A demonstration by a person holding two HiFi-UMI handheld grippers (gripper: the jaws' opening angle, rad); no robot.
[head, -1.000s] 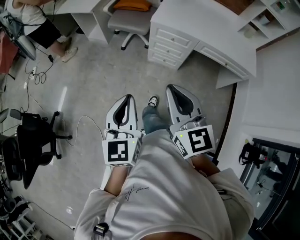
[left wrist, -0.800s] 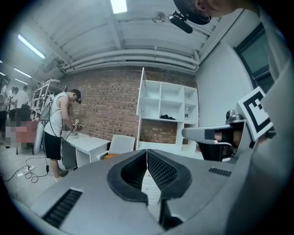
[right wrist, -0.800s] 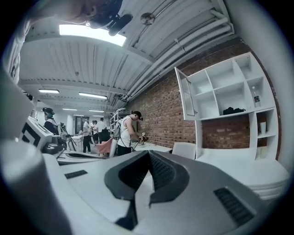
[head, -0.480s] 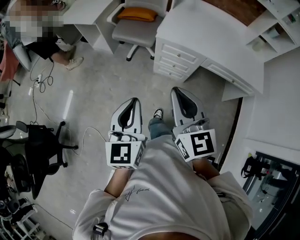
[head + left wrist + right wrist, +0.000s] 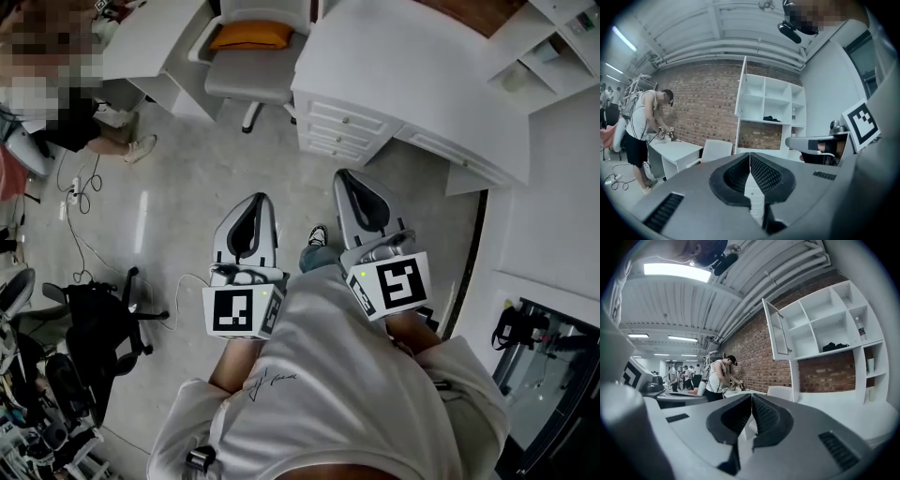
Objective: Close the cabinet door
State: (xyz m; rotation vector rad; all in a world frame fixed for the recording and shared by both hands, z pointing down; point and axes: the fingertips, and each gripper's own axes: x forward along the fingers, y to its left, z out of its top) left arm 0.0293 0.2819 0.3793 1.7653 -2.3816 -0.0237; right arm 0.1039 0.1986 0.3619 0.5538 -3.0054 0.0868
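While the person stands on the grey floor (image 5: 187,178) facing a white desk (image 5: 412,66), both grippers are held side by side in front of the body, well apart from the desk. The left gripper (image 5: 254,199) has its jaws pressed together with nothing between them, and the right gripper (image 5: 347,176) is clenched the same way, also empty.

On the far side of the desk a white cabinet (image 5: 825,319) rises against a brick wall (image 5: 698,112). The cabinet door (image 5: 775,333) is at its upper left corner, swung wide open and standing out from the front of the cabinet; in the left gripper view it shows almost edge-on. Neither gripper touches it, and both are well apart from it.

Inside the cabinet, a dark bundle (image 5: 834,346) lies in a middle compartment and a bottle (image 5: 861,329) stands in the compartment to its right. To the left of the desk is a grey chair (image 5: 246,66) with an orange cushion (image 5: 242,36) on its seat. Farther left, another person (image 5: 717,378) bends over a second white desk (image 5: 677,152). A black office chair (image 5: 103,309) stands on the floor at the near left, with cables (image 5: 80,187) trailing beyond it.
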